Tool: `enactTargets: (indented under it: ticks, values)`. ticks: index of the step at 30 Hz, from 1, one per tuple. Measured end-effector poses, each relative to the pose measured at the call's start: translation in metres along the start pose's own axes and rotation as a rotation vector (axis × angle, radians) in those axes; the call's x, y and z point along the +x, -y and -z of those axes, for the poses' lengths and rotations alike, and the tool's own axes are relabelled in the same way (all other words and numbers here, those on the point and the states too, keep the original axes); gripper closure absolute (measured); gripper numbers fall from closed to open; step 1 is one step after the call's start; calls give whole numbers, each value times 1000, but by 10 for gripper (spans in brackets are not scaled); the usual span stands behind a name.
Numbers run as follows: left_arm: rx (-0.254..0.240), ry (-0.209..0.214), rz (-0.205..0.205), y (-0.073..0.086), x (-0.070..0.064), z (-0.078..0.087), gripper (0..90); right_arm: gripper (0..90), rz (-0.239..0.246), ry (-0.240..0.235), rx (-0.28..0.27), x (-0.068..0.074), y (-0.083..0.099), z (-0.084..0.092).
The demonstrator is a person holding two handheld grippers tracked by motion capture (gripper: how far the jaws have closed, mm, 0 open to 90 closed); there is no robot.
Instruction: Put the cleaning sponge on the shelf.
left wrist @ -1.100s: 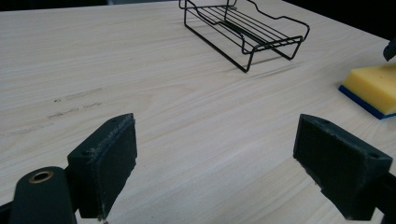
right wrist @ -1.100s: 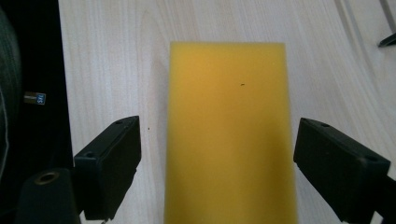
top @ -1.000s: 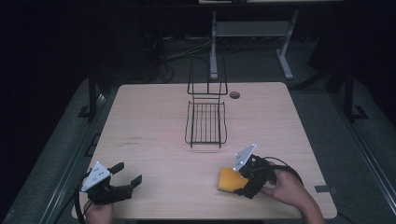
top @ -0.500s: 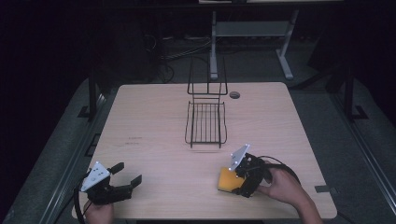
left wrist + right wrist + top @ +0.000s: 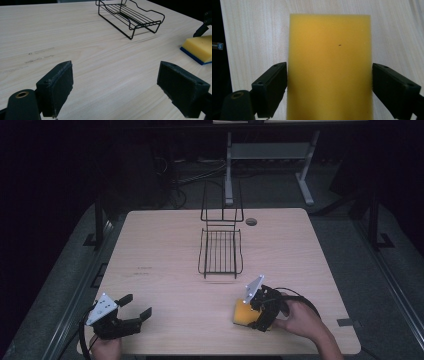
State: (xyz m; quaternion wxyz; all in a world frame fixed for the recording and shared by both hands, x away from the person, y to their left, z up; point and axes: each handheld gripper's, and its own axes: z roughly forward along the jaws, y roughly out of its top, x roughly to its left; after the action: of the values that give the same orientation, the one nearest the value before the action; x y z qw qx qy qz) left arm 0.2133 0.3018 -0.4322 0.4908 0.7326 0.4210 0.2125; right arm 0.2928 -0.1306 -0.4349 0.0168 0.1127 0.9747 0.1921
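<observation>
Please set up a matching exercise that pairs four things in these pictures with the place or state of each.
Things:
1. sponge
2. wire rack
3. left gripper
4. right gripper

Places or states:
A. open over bare tabletop
B. black, at the middle of the table
C. yellow with a blue underside, lying flat
D. jaws on either side of the sponge

Pairs: 1-C, 2-B, 3-A, 4-D

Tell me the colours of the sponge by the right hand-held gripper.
The sponge is yellow with a thin blue layer underneath; the left gripper view shows both colours best.
</observation>
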Motion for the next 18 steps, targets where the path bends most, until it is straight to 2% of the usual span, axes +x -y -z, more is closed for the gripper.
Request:
enactTargets:
  ticks: [18]
  values:
    - [-6, -1, 0, 0, 1, 1, 128, 152, -5, 5, 16, 1, 5, -9]
